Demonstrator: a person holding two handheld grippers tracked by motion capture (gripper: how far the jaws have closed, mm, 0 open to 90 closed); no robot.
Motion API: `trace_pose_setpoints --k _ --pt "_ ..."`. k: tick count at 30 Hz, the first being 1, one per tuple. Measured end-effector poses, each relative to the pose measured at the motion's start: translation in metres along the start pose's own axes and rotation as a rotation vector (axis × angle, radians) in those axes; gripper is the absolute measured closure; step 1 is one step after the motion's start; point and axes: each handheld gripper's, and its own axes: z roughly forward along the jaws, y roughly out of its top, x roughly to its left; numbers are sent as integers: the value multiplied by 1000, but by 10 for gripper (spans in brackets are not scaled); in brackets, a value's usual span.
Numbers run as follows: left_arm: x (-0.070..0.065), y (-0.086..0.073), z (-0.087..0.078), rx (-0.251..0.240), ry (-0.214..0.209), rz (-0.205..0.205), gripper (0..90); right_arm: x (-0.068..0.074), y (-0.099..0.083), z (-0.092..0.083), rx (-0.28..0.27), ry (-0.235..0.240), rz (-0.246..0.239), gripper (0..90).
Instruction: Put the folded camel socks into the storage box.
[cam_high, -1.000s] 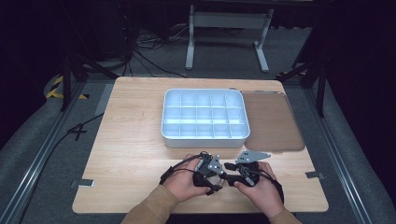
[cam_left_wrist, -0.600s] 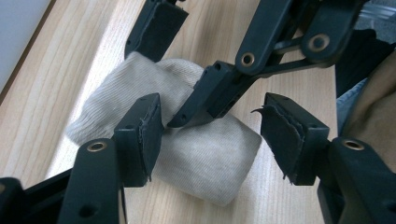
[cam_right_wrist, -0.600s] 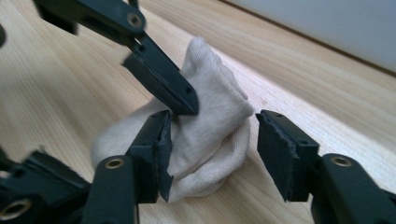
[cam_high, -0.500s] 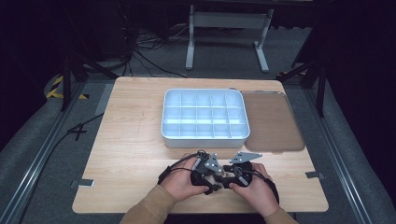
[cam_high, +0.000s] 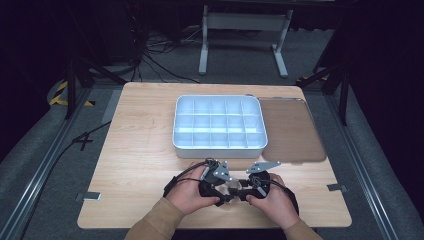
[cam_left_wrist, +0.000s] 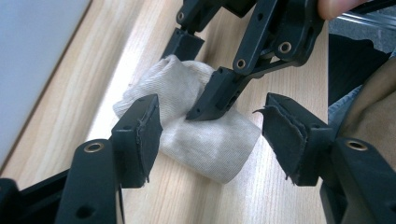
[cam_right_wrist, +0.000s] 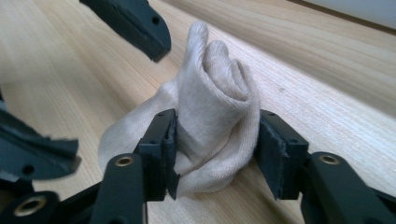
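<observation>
Both hands low, close together. Right gripper (cam_right_wrist: 215, 144) jaws just closing, pads pinching the rolled sock (cam_right_wrist: 210, 116). Left gripper (cam_left_wrist: 210, 135) jaws apart.

sock (cam_right_wrist: 212, 116) between right gripper (cam_right_wrist: 215, 149) jaws | tray (cam_high: 219, 123) behind | lid (cam_high: 290, 129) right of tray, apparently touching
</observation>
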Motion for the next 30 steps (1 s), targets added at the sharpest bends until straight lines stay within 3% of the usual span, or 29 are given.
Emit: trace_pose_setpoints --k 5,11,18,30 --pt "0 -1 -2 3 8 -9 376 -4 -1 0 0 52 28 610" --pt "2 -3 -4 15 15 -22 375 -3 -1 0 -2 70 5 683" --pt "5 -5 -12 6 28 -35 372 4 2 -2 3 27 -79 746" --pt "9 -9 -19 25 49 -55 372 8 3 -3 6 10 -112 761"
